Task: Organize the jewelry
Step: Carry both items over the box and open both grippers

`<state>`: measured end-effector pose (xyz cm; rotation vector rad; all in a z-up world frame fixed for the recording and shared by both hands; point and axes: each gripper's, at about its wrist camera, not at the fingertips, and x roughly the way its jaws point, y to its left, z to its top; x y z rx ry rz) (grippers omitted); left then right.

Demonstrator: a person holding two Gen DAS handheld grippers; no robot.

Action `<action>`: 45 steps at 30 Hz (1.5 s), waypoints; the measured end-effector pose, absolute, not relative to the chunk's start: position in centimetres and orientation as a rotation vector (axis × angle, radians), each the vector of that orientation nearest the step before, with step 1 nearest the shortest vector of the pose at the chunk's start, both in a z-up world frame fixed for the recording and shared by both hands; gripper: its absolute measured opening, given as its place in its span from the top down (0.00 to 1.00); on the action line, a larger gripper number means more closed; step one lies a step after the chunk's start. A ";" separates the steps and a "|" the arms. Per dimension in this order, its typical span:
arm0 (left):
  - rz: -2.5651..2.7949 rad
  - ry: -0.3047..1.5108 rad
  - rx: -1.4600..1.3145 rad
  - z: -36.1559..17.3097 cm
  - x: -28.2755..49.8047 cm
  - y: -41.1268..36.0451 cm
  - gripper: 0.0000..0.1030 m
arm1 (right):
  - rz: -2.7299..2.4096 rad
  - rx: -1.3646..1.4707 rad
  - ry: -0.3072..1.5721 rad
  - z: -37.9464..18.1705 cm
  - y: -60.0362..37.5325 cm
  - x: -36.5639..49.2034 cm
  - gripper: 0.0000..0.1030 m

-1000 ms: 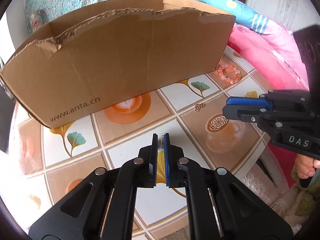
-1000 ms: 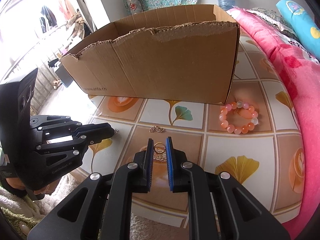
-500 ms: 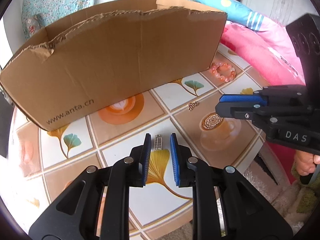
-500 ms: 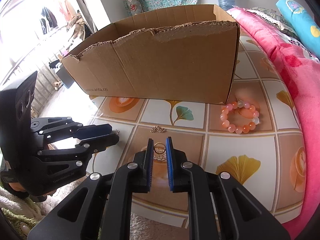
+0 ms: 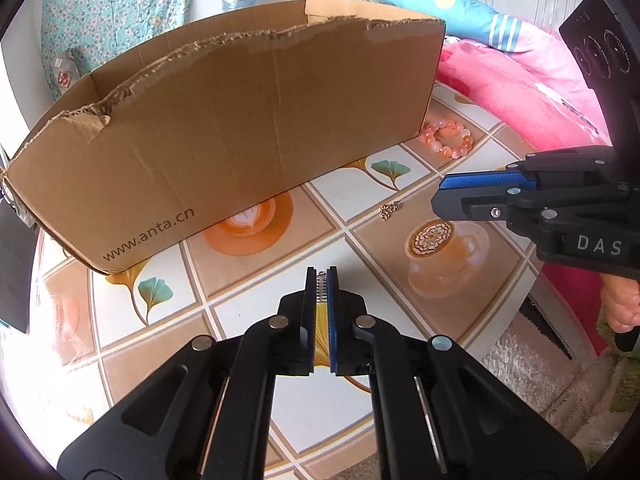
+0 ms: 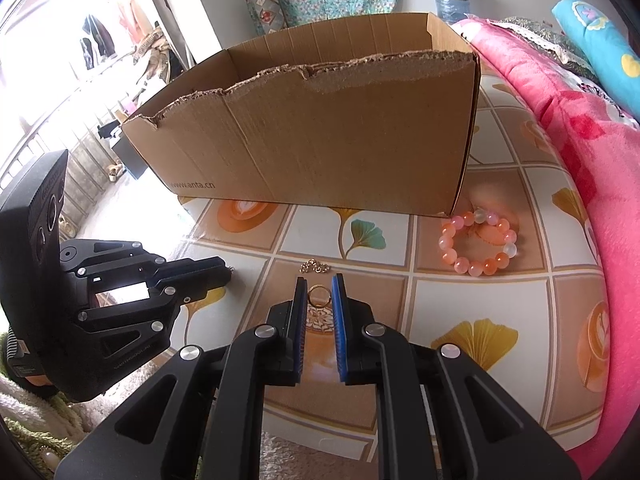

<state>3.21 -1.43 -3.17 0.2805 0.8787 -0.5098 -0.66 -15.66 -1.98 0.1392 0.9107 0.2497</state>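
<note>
Left wrist view: a small silver ladder-like charm (image 5: 321, 288) sits pinched between the pads at the very tips of the left gripper (image 5: 321, 280), whose jaws have just been closing onto it, above the patterned tablecloth (image 5: 360, 196). In the right wrist view a gold ring (image 6: 319, 295) stands upright between the blue pads of the right gripper (image 6: 319, 292), clamped near their tips, its hole facing the camera. Just beyond that ring a short gold chain piece (image 6: 314, 268) lies loose on the cloth. Further right a pink and orange bead bracelet (image 6: 479, 242) lies touching the corner of the torn-rimmed cardboard box (image 6: 320, 148). A pink blanket (image 6: 568, 128) borders the table.
</note>
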 end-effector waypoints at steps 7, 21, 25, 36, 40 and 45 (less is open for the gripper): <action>-0.543 0.825 0.214 -0.5 2.3 -0.5 0.96 | 0.256 0.135 0.879 -0.4 -15.7 -1.3 0.88; -0.611 0.590 0.141 10.1 4.2 1.1 0.96 | 0.323 0.139 0.632 10.1 -16.7 0.9 0.88; -0.603 0.642 0.102 10.2 8.2 1.5 0.96 | 0.341 0.129 0.658 10.6 -16.7 4.5 0.88; -0.553 0.958 0.030 4.6 18.8 1.3 0.96 | 0.318 0.120 1.014 5.3 -17.4 15.8 0.88; -0.535 1.000 0.029 3.6 19.6 0.9 0.96 | 0.308 0.065 1.011 5.2 -17.1 16.4 0.87; -0.520 1.013 0.013 3.2 19.7 1.0 0.82 | 0.313 0.114 0.985 5.8 -18.1 16.4 0.85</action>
